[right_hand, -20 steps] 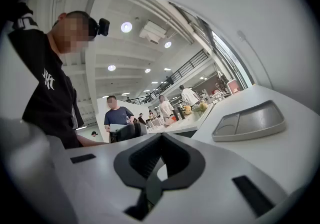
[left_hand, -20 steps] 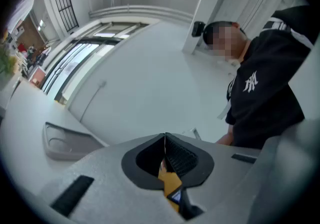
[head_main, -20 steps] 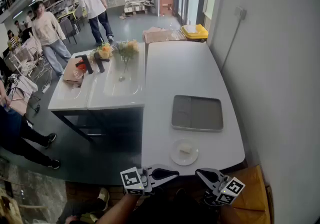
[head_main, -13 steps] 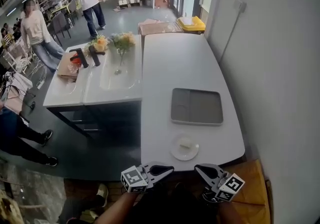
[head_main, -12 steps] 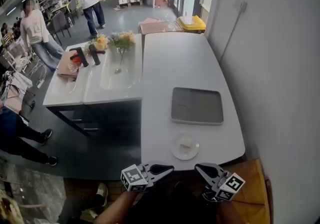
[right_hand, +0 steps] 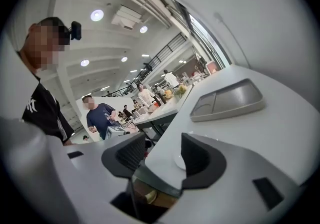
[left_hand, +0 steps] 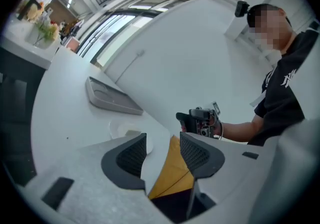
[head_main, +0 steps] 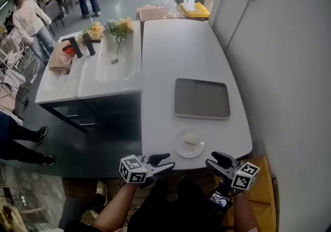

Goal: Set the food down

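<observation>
A small white plate [head_main: 189, 143] with a pale piece of food [head_main: 191, 139] on it sits near the front edge of the long white table [head_main: 170, 55]. Behind it lies a grey compartment tray [head_main: 201, 98]. My left gripper [head_main: 163, 161] and right gripper [head_main: 214, 160] hover just off the table's front edge, either side of the plate, both open with nothing between the jaws. In the left gripper view the plate [left_hand: 125, 130] and tray [left_hand: 112, 99] lie beyond the open gripper [left_hand: 161, 154]. In the right gripper view the tray [right_hand: 227, 101] shows past the empty gripper [right_hand: 162, 154].
A white wall [head_main: 279, 71] runs along the table's right side. To the left stands a white sink counter [head_main: 88, 78] with flowers [head_main: 118, 28] and black taps. People stand on the floor beyond it. A yellow-brown seat [head_main: 261, 174] is below the right gripper.
The head view has shifted, so the table and plate sit higher in the picture. Both grippers stay open and empty by the table's front edge.
</observation>
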Motion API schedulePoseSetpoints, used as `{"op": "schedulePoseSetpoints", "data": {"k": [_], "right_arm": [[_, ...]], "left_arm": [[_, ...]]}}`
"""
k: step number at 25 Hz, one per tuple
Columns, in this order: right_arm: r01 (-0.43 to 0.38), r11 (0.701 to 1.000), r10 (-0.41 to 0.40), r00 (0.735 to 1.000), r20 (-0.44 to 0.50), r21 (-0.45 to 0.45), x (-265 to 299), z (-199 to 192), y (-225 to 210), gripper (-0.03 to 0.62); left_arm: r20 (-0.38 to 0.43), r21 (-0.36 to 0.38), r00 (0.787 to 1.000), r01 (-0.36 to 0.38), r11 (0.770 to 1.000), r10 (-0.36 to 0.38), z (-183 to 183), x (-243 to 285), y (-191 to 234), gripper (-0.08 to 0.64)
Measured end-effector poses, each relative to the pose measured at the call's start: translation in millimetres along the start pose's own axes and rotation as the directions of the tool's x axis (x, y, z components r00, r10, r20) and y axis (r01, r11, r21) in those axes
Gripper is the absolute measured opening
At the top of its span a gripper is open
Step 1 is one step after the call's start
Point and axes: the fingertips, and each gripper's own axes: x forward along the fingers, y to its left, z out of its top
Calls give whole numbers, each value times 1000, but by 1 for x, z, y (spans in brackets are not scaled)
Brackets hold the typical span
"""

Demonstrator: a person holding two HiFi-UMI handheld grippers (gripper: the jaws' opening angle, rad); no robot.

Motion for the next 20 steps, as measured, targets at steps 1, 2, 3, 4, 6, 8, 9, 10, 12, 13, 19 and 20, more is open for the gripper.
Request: {"op": "schedulePoseSetpoints", "data": {"k": [1,2,3,4,6,8,9,10,12,13,19,20], "right_arm": [[2,1000,-1,1000,-30,29,1,-2,-8,196],[7,999,-4,998,-64,48,2,-4,-17,196],[14,998,-8,995,-102,56,3,-7,-27,196],[18,998,-9,990,-140,61,5,-10,-38,196],[14,996,3,979,-202,85,12,-12,-61,198],[4,990,32,967,-254,141,23,-12,-86,198],[-3,985,53,958,-282,175,27,-14,-97,198],[-12,978,78,947,-312,209,32,-16,-108,198],[-26,966,124,919,-373,257,40,-22,-128,198],[-28,964,138,904,-405,264,44,-24,-137,198],[-42,964,183,820,-543,261,66,-40,-158,198],[-43,962,192,809,-556,269,70,-43,-157,198]], "left_arm": [[-21,-20,1000,-17,1000,16,-2,1,7,183],[-40,-40,998,-44,998,42,-3,3,13,193],[-57,-64,996,-76,995,72,-5,5,19,193],[-72,-95,992,-106,990,99,-5,8,26,194],[-112,-160,985,-148,976,131,-7,18,36,202],[-164,-204,974,-186,961,154,-9,31,44,202],[-183,-223,968,-213,951,174,-9,37,49,202],[-191,-243,961,-246,939,202,-9,42,55,202],[-196,-284,944,-314,906,265,-7,50,70,203],[-205,-299,934,-345,890,293,-7,53,77,202],[-360,-306,864,-465,831,351,-29,61,98,203],[-365,-317,864,-466,826,347,-31,61,100,204]]}}
